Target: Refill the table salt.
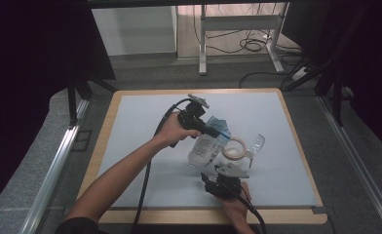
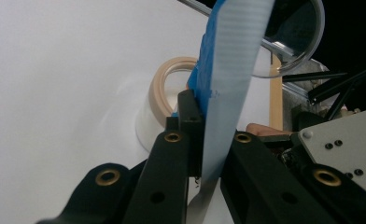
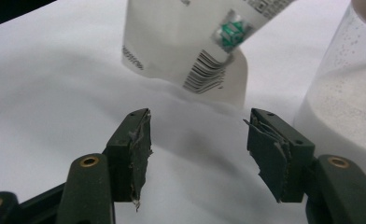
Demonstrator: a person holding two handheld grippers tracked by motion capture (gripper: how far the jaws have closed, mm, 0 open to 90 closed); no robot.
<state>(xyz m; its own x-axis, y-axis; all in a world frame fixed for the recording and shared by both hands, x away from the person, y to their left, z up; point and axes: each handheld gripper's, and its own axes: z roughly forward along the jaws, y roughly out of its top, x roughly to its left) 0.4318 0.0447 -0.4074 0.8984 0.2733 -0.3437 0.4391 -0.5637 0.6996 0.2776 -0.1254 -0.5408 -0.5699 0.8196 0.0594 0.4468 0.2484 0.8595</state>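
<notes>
My left gripper [image 1: 216,130] is shut on the blue top edge of a clear plastic bag [image 1: 206,147] with a printed label, and holds it tilted above the white mat. In the left gripper view the bag's blue strip [image 2: 228,79] is pinched between the jaws [image 2: 212,135]. A glass jar [image 1: 233,152] with a beige rim and white powder inside stands just right of the bag. My right gripper [image 1: 217,174] sits near the front edge, below the jar. Its jaws [image 3: 197,140] stand open with nothing between them. Ahead of them I see the bag [image 3: 195,42], and the jar [image 3: 344,93] at right.
A clear round lid [image 1: 256,145] lies right of the jar, seen also past the bag as lid [image 2: 293,37]. The white mat [image 1: 145,141] covers a wooden board [image 1: 101,146] with bare space at left and back. Cables trail from both grippers toward the front.
</notes>
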